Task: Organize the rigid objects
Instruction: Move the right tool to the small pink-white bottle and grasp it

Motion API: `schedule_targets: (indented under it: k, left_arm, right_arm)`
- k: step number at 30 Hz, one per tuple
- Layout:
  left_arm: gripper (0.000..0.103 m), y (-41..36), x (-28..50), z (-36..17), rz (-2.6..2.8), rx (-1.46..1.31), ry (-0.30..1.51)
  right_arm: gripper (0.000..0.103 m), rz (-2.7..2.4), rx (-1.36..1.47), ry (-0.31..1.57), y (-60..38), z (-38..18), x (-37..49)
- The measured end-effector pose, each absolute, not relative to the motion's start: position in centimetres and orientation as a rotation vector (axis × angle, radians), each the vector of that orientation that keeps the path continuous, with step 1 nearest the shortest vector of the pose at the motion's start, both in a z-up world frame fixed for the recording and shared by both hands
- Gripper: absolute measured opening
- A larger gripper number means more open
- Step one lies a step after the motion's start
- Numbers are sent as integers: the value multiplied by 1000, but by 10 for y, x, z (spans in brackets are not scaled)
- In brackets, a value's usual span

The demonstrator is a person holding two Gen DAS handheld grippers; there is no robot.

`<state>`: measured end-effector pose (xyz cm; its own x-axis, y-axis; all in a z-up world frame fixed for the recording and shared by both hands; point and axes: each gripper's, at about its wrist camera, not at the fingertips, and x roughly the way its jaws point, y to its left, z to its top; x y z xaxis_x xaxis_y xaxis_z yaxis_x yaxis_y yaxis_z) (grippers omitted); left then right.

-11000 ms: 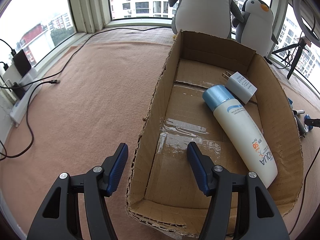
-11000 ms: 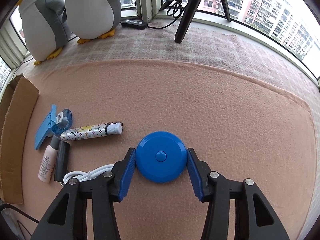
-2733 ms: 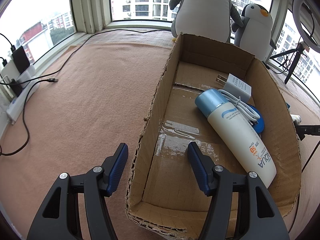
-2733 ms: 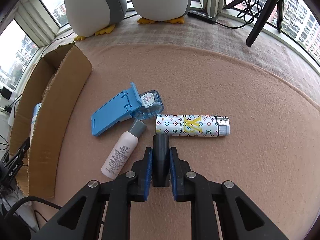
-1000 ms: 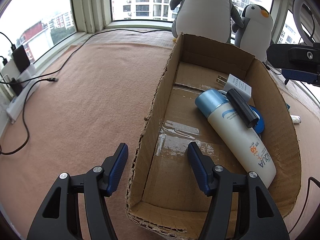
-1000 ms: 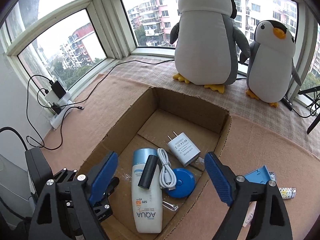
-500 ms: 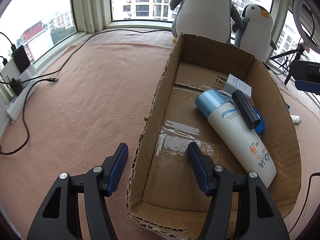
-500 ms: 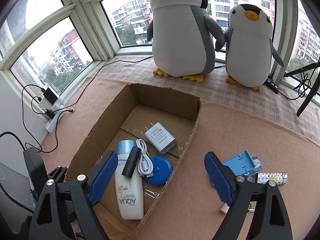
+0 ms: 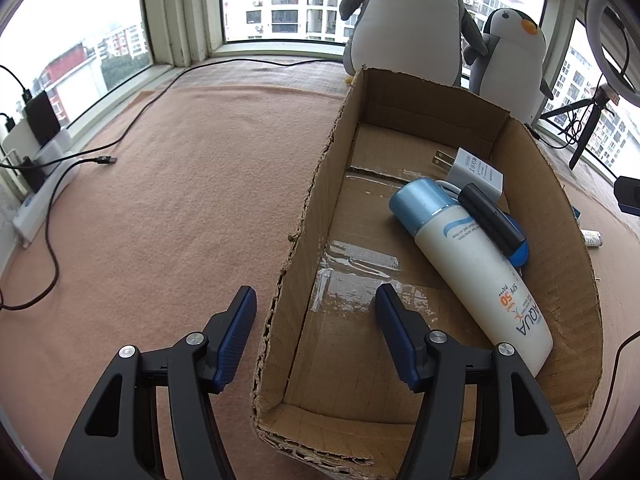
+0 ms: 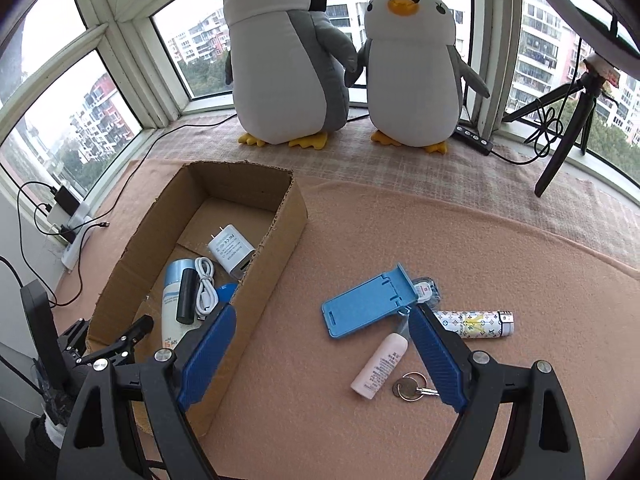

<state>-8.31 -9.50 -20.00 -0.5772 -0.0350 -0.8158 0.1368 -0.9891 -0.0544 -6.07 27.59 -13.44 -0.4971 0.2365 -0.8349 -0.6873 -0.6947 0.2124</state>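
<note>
Two plush penguins stand side by side at the top centre of the right wrist view, the larger penguin (image 10: 286,68) on the left and the smaller penguin (image 10: 412,72) just beside it, wings touching. Behind them, window panes (image 10: 188,36) show apartment blocks. At the upper right a black tripod (image 10: 560,120) stands on the sill with a cable looped around it. At the left edge of the left wrist view a white power strip (image 9: 44,196) lies along the wall, a black cable (image 9: 160,96) trailing over the pink felt mat (image 9: 172,200).

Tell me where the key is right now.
In the right wrist view, the key lies on the mat at lower right, beside the small pink bottle.
</note>
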Motion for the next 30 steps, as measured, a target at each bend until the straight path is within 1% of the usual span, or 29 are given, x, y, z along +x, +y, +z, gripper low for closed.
schedule_targets:
  k: [10,13,17,21,28,30]
  left_arm:
    - [63,-95,-83,-200,-2702,1393,171]
    - [63,-95,-83,-200,-2702,1394,169]
    - [63,-95,-83,-200,-2703,1394,168]
    - [63,-94,-83,-200,-2703,1393,167]
    - [63,-94,-83,-200,-2704,1393,166]
    - [63,-94,-83,-200,-2704,1393,166]
  right_arm:
    - [85,2116,-1121,780,295,-147,-32]
    - [82,2091,-1130,805,301,-152,-25]
    - [71,2062,-1156,855,306,-163,-21]
    - [54,2035,-1202,915,310,-175,-22]
    - [44,2004,-1250,981,314,-191,-28]
    - [39,1995,-1265,997,315,-195,-32]
